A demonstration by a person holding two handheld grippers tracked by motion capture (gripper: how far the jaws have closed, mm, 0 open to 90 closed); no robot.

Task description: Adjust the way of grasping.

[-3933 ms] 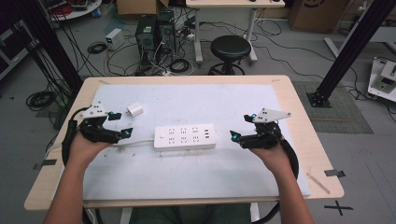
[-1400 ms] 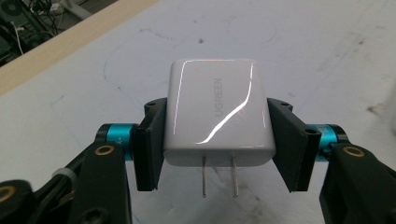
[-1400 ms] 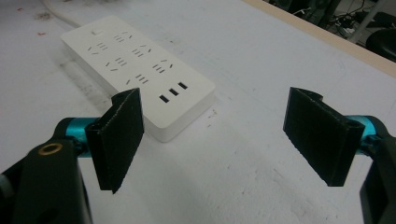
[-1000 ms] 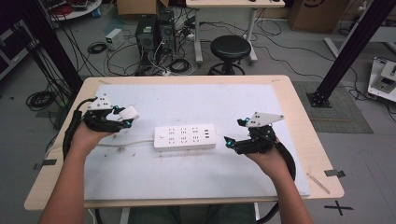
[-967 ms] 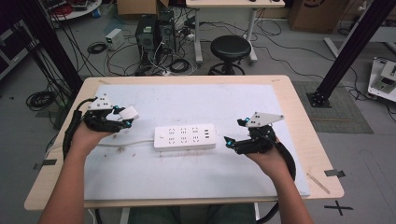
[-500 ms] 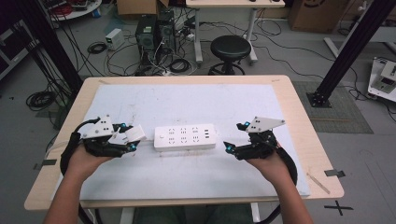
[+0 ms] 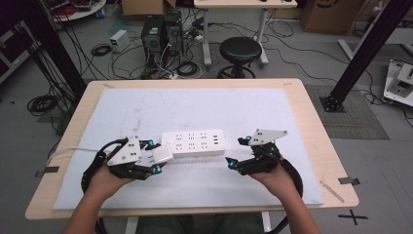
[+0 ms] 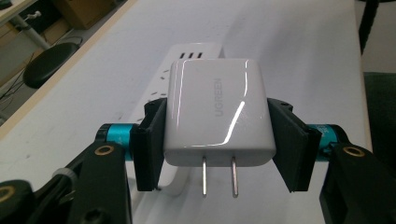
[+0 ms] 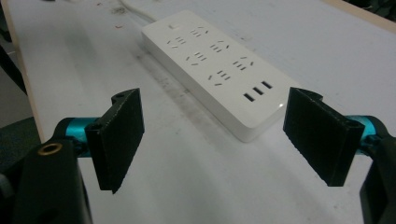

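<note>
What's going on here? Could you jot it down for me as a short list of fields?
Setting: wooden table with a pale mat
Main item: white power strip, lying flat
Left gripper: shut on a white charger, prongs bare, beside the strip's near end
Right gripper: open, nothing between its jaws, by the strip's other end
Likely aim: plugging the charger into the strip, not yet done

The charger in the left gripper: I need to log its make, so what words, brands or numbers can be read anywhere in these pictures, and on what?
"UGREEN": in grey along the face of the white charger, seen in the left gripper view.
Power strip: only socket slots and ports, no readable text.
Cardboard box on the floor in the high view: a dark mark, too blurred to read.
</note>
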